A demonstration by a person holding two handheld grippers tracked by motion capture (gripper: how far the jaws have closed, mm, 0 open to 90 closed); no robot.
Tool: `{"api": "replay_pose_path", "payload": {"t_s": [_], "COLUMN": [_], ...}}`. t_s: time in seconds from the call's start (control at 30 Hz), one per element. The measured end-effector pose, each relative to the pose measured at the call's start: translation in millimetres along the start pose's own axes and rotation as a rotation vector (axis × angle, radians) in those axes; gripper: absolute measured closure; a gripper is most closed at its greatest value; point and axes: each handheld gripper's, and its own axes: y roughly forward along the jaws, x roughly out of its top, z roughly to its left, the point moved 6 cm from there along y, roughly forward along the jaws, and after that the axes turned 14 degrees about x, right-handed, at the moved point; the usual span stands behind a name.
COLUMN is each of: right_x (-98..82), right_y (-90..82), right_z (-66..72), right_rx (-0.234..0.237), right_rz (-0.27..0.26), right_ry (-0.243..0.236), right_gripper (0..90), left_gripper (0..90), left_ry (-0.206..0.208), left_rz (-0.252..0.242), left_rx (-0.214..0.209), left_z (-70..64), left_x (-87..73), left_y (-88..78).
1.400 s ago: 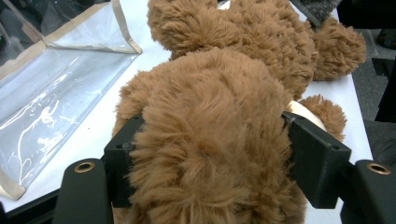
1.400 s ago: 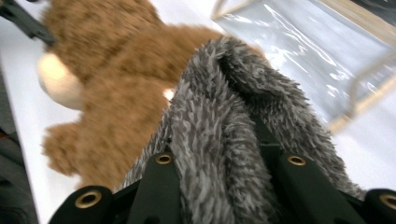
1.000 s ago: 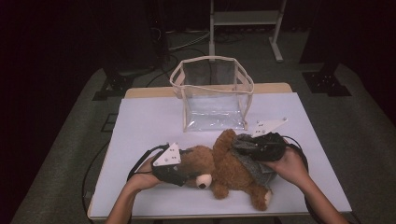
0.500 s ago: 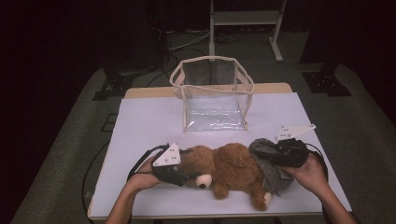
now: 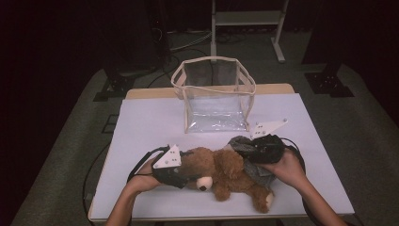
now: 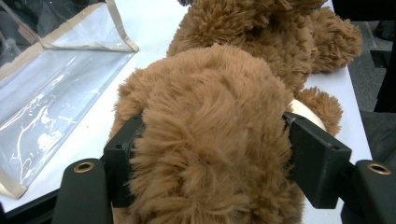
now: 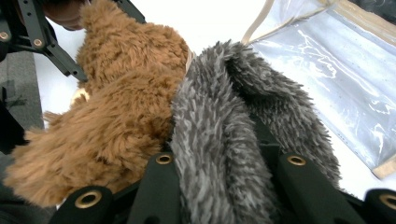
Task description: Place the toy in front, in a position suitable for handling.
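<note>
From the high view, a brown teddy bear [image 5: 226,176] lies on its side near the front edge of the white bench [image 5: 141,127]. The left claw [image 5: 181,175] is at its head and the right claw [image 5: 249,151] is at a grey furry cloth [image 5: 254,167] on its body. A clear bag [image 5: 214,96] stands near the back edge. In the left gripper view, the left claw [image 6: 212,154] squeezes the bear's fluffy head [image 6: 205,140] between both jaws. In the right gripper view, the right claw [image 7: 224,177] pinches the grey furry cloth [image 7: 224,126], right beside the bear [image 7: 116,116].
</note>
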Motion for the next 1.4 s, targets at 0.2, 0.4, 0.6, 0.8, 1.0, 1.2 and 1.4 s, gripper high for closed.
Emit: {"api": "replay_pose_path", "payload": {"t_s": [0.2,0.4,0.6,0.8,1.0,1.2,1.4], "right_x": [-21.0,-49.5,-68.2,-25.6,29.7,51.0,32.2], "right_y": [-15.9,-37.2,-55.1,-63.8,-44.4,5.2,29.8], "right_z": [-6.6,-11.9,-17.4,-8.8,6.1,9.1,5.4], "right_rx": [-0.015,-0.053,-0.069,-0.045,0.015,0.097,0.118], "right_rz": [-0.025,-0.026,-0.029,-0.080,-0.077,0.042,0.108], "right_ry": [0.053,0.110,0.168,0.091,-0.023,-0.056,-0.038], "right_gripper": [70.2,70.2,70.2,70.2,70.2,70.2,70.2], "left_gripper": [29.5,29.4,29.2,29.1,29.1,29.0,28.9], "left_ry": [0.001,-0.003,0.000,-0.005,-0.002,0.014,0.009], "left_rz": [-0.001,-0.003,0.003,0.003,0.008,0.010,0.006], "left_rx": [0.000,-0.004,-0.003,-0.004,-0.002,0.001,-0.001], "left_z": [0.2,-0.2,-0.1,0.5,-0.8,-1.4,-1.1], "left_x": [0.5,0.7,1.4,0.9,1.4,1.5,0.1], "left_y": [0.3,0.3,0.5,0.6,0.1,-0.5,-0.4]}}
